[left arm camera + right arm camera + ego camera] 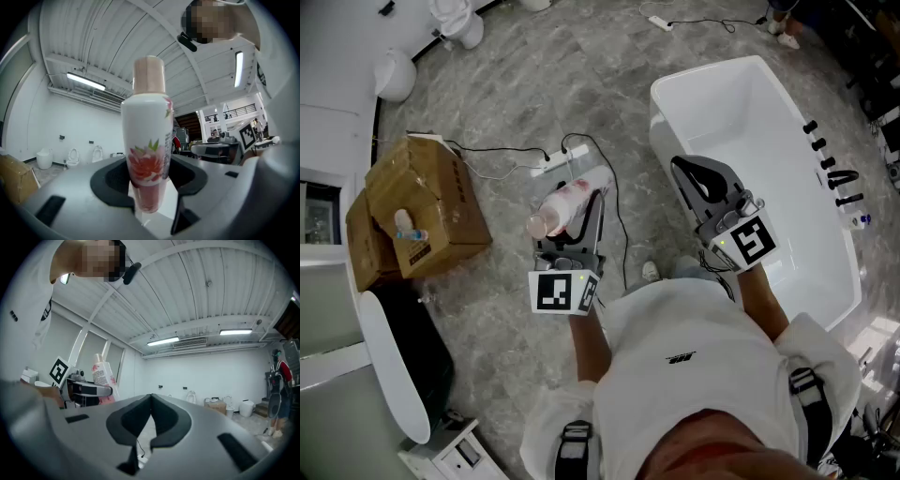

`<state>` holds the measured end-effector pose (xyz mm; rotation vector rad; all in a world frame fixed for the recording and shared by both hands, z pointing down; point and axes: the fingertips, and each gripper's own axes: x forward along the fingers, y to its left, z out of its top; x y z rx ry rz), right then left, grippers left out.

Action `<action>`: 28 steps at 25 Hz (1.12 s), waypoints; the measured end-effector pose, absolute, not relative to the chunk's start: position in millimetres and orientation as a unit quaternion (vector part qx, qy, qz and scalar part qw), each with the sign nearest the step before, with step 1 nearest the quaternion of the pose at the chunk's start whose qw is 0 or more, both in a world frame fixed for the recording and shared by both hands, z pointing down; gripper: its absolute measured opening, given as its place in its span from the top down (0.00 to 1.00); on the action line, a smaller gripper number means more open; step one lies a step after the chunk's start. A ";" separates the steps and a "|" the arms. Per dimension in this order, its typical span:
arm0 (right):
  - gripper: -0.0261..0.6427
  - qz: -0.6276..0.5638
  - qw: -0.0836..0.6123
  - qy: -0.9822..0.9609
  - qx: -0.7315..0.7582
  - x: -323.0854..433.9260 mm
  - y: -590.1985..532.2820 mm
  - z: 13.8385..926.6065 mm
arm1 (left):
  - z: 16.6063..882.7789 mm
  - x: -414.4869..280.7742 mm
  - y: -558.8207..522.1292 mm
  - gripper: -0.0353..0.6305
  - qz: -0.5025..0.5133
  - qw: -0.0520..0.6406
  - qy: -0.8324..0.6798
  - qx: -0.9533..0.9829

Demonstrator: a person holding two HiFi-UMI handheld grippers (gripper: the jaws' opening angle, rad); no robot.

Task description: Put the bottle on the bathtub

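Two grippers: you held one in each hand, both pointing level and away from your body.
Left gripper (582, 208): its jaws stood wide and pinched the bottle (147, 140) near its base, one pad on each side.
Bottle: white, with a red flower print and a pinkish cap; in the left gripper view it rose straight out of the jaws, cap end up.
Bottle's place: in your left gripper over the grey marbled floor (516, 84), just left of the bathtub (714, 67) and not touching it.
Right gripper (150, 397): its jaws were pressed together with nothing between them; in the head view it hung over the tub's near end.
Bathtub: white and freestanding, with black taps (834, 174) along its right rim.
Floor: a cardboard box (436, 192) lay to your left, and a white power strip (551, 159) lay ahead of the left gripper.
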<state>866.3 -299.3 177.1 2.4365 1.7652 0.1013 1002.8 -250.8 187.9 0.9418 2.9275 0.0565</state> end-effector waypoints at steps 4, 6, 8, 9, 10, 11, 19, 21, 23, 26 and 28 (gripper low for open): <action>0.97 0.036 0.064 0.588 0.805 861.4 -281.0 185.3 | 195.1 994.3 -233.9 0.60 0.017 0.028 0.951 0.307; 0.97 0.036 0.061 0.589 0.805 862.0 -269.0 189.1 | 197.8 990.6 -223.3 0.60 0.017 0.025 0.951 0.309; 0.97 0.040 0.057 0.588 0.806 863.3 -256.4 194.6 | 201.0 986.2 -211.7 0.60 0.016 0.022 0.951 0.309; 0.97 0.044 0.055 0.586 0.807 863.9 -249.7 197.5 | 202.6 984.1 -205.0 0.60 0.017 0.021 0.950 0.310; 0.97 0.046 0.053 0.584 0.809 864.1 -242.8 199.9 | 204.3 982.0 -197.8 0.60 0.018 0.021 0.950 0.311; 0.97 0.047 0.051 0.581 0.811 863.4 -235.9 201.6 | 206.1 979.6 -190.5 0.60 0.019 0.020 0.950 0.312; 0.97 0.030 0.055 0.558 0.828 822.9 -150.8 195.5 | 204.3 935.2 -114.1 0.60 0.012 0.009 0.945 0.328; 0.97 0.025 0.054 0.552 0.832 812.3 -117.7 191.3 | 200.8 922.4 -84.7 0.60 0.013 0.006 0.944 0.330; 0.97 0.021 0.052 0.545 0.836 801.2 -85.6 187.8 | 198.1 908.5 -55.5 0.60 0.015 0.003 0.943 0.332; 0.97 0.015 0.049 0.536 0.842 783.8 -42.6 188.6 | 197.5 887.1 -14.8 0.60 0.014 -0.001 0.942 0.335; 0.97 0.012 0.046 0.534 0.844 771.4 -15.8 191.9 | 199.2 873.0 10.4 0.60 0.012 -0.007 0.943 0.334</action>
